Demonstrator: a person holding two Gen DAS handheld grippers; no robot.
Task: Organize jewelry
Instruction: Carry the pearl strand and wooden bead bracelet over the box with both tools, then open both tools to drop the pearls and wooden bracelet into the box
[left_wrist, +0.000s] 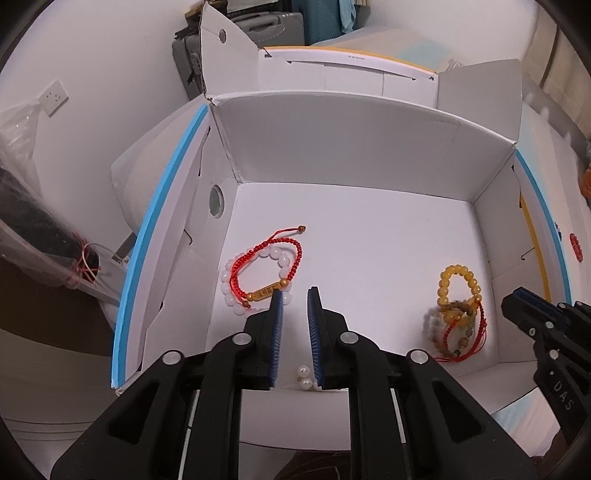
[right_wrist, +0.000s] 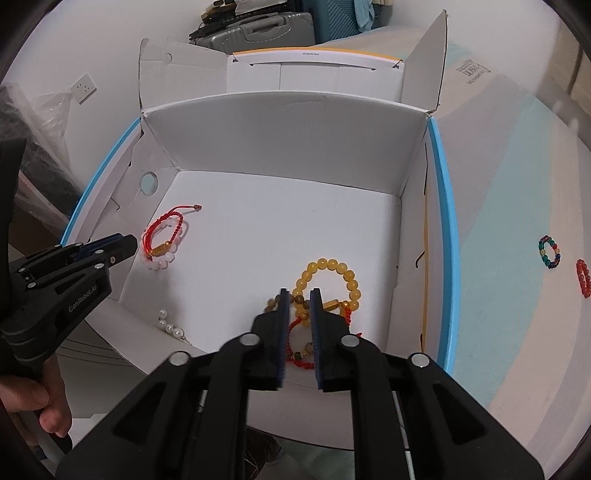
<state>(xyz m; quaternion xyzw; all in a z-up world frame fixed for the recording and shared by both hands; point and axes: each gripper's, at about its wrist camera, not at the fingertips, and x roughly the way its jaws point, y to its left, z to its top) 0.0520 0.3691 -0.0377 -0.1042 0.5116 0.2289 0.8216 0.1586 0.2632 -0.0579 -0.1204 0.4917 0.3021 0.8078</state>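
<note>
left wrist view: left gripper (left_wrist: 295, 295) tilts steeply down into the white box (left_wrist: 351, 147), jaws slightly spread, nothing between them.
red cord bracelet (left_wrist: 269, 266): lies over a white bead bracelet (left_wrist: 229, 284) on the box floor, just left of the jaws.
right gripper (right_wrist: 299, 295): angled down, jaws narrowly apart over a heap with the yellow bead bracelet (right_wrist: 332, 273).
pearls (right_wrist: 170, 325): near front wall.
hand (right_wrist: 33, 406): grasps the left handle.

Black tool (left_wrist: 295, 295), blue ribbed pads, silver screws
</note>
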